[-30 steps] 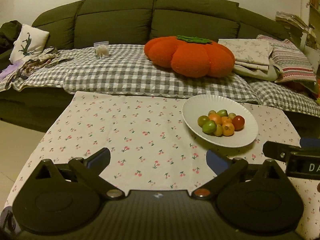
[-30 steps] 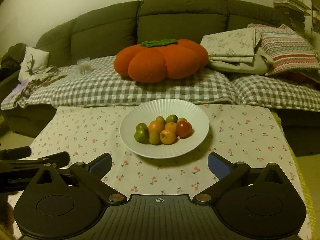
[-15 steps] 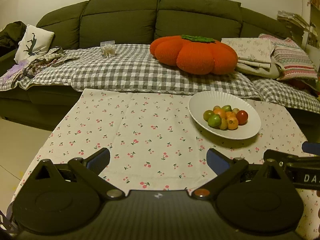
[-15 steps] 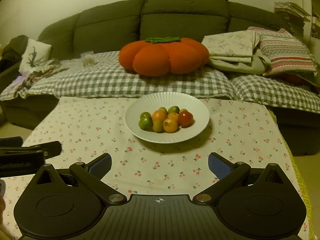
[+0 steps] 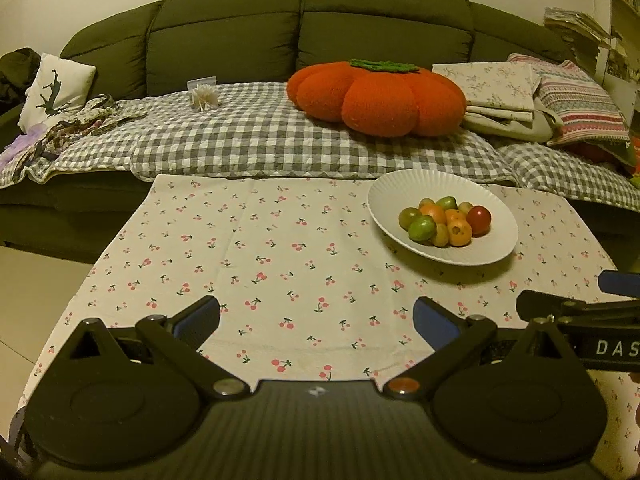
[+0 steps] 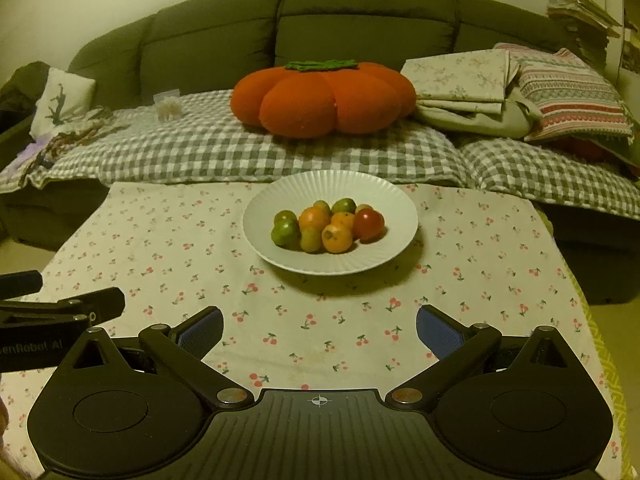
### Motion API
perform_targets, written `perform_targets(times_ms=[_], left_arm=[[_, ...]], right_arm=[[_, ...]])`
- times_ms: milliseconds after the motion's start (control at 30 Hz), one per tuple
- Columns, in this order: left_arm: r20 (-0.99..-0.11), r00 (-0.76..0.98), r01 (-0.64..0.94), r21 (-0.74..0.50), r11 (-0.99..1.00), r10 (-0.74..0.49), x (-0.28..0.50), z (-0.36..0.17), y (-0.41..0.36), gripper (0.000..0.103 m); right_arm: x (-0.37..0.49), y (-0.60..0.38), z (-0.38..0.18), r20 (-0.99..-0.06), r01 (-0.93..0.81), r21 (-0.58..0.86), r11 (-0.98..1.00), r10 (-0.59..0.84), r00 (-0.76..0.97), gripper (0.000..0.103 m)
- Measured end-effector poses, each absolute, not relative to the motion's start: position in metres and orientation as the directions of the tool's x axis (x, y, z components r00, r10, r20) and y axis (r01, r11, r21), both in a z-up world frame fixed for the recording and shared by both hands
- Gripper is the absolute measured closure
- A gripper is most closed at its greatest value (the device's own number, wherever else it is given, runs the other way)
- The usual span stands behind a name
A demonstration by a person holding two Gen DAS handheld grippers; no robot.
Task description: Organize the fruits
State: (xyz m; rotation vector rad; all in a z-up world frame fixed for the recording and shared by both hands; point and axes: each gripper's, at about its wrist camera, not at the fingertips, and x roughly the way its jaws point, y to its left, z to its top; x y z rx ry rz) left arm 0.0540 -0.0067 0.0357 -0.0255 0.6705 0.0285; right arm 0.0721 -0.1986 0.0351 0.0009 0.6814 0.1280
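On plate [image 6: 276, 256]: fruits [image 6: 328, 225] piled

Two wrist cameras look low across the table [image 5: 280, 248] toward the sofa [image 6: 360, 20]. The left view sits left of the plate [image 5: 442, 220], which lies to its right; the right view faces the plate [image 6: 330, 224] head-on and nearer. Both share table, plate, pumpkin cushion [image 5: 378, 96] and sofa.
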Motion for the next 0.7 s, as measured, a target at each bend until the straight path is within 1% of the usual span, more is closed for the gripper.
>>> perform_targets(times_ms=[700], left_arm=[[-0.627,0.779,-0.02,-0.008,1.0,0.011,0.0573,0.0333,-0.0083,0.001]], right_arm=[[0.0743,-0.1987,0.0327,-0.633,-0.112,0.035,0.993,0.109,0.766,0.0]])
